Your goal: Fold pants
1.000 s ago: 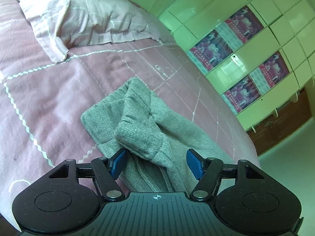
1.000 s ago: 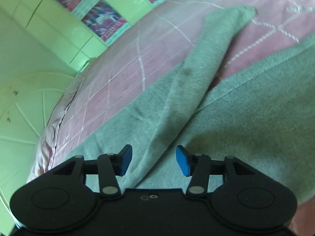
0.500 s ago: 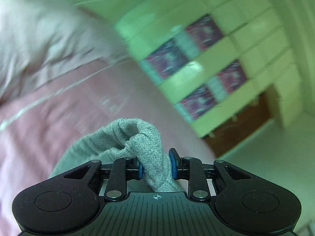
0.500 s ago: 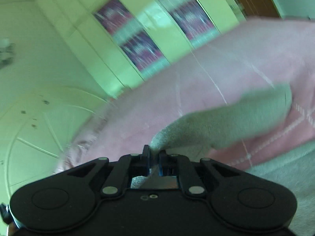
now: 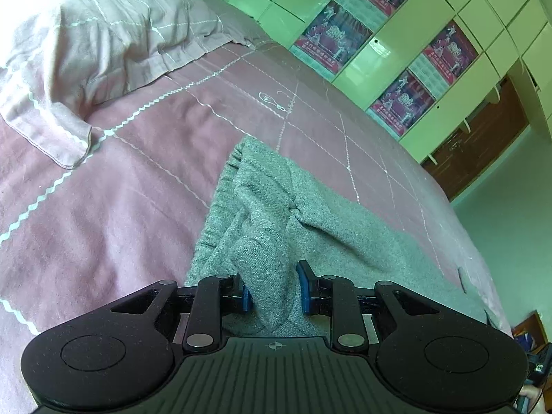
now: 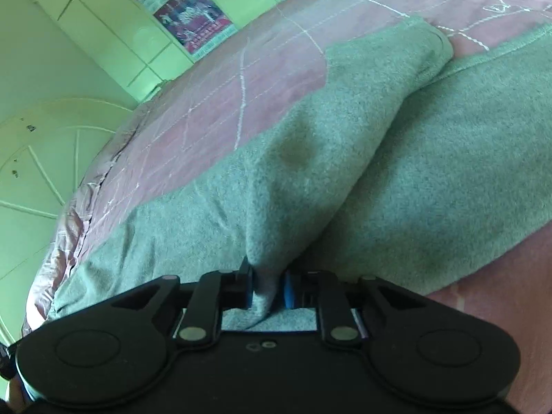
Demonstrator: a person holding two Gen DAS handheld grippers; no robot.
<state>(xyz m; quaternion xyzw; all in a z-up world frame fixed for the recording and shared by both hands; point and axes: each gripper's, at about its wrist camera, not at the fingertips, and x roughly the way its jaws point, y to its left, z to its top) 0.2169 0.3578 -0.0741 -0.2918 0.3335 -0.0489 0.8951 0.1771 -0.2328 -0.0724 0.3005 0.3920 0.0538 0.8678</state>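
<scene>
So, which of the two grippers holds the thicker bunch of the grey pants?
The left gripper: a thick roll of the grey pants fills it, whereas the right gripper pinches only a thin fold.

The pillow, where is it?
In the left wrist view the pink pillow lies at the upper left on the pink bedspread, apart from the grey pants lower down in the middle.
</scene>
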